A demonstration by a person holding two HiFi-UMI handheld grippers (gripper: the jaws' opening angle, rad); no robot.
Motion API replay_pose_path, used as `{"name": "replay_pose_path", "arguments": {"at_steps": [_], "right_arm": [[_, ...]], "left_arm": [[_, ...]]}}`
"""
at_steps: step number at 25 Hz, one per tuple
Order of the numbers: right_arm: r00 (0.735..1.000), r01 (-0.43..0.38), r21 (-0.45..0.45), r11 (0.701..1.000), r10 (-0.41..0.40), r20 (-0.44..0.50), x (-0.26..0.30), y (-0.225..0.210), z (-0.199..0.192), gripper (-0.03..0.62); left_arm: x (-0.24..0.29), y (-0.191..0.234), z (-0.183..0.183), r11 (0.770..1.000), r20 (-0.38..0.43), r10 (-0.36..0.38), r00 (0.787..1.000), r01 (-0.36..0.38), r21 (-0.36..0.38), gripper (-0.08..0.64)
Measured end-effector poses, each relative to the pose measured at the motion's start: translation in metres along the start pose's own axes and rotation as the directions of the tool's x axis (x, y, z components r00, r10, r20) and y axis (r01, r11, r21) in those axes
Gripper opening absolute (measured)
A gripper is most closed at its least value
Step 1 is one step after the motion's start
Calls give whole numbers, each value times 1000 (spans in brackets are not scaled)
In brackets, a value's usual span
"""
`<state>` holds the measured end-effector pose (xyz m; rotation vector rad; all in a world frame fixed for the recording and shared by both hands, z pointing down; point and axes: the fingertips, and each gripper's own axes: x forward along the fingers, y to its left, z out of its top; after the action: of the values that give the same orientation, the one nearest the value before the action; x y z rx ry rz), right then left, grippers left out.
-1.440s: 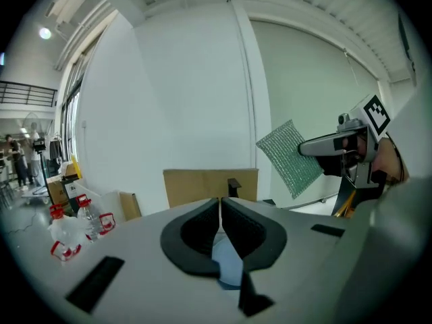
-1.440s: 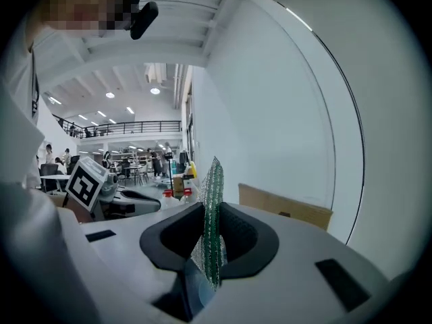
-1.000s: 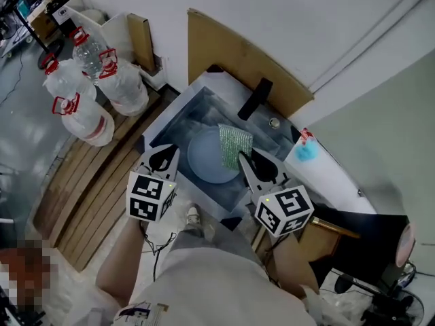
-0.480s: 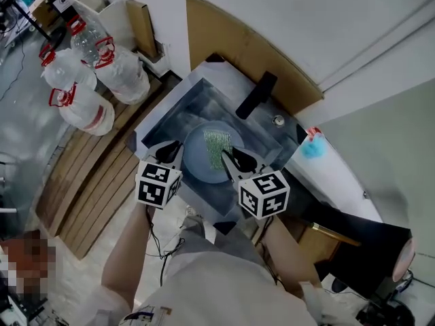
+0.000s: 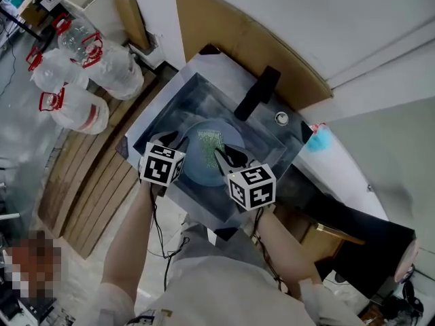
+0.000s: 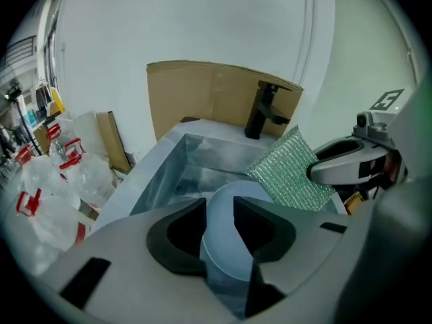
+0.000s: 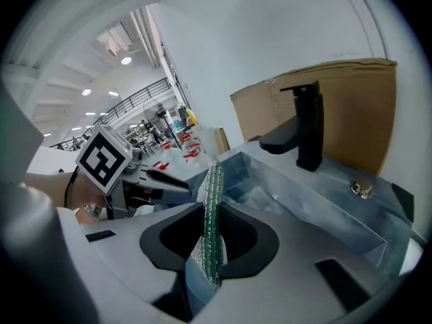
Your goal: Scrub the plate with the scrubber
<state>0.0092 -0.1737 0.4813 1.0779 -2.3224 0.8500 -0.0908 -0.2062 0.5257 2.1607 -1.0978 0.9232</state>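
A pale blue plate (image 5: 194, 165) lies in the steel sink (image 5: 168, 95). My right gripper (image 5: 221, 153) is shut on a green mesh scrubber (image 5: 211, 141), which stands edge-on between its jaws (image 7: 212, 214) just over the plate. My left gripper (image 5: 179, 143) is at the plate's left rim. Its jaws have just been opening and stand apart. In the left gripper view the plate (image 6: 226, 235) shows in the gap between them, with no pad pressing on it. The scrubber (image 6: 290, 174) hangs ahead on the right.
A black faucet (image 5: 257, 92) stands at the sink's far edge, with a brown cardboard panel (image 5: 231, 36) behind it. Several clear water jugs (image 5: 81, 66) sit on wooden slats at the left. A blue item (image 5: 319, 138) lies on the counter at the right.
Both grippers have come down into the sink toward the plate. The scrubber now hangs just over the plate's middle, and the left gripper has reached the plate's left rim.
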Motion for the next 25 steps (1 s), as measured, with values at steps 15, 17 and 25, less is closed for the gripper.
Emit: {"name": "replay_pose_path", "arguments": {"at_steps": [15, 17, 25], "right_arm": [[992, -5, 84, 996, 15, -122, 81, -37, -47, 100], [988, -20, 93, 996, 34, -149, 88, -39, -55, 100], [967, -18, 61, 998, 33, -254, 117, -44, -85, 100]], "left_arm": [[99, 19, -63, 990, -228, -135, 964, 123, -66, 181], [101, 21, -66, 990, -237, -129, 963, 112, -84, 179], [117, 29, -70, 990, -250, -111, 962, 85, -113, 75]]}}
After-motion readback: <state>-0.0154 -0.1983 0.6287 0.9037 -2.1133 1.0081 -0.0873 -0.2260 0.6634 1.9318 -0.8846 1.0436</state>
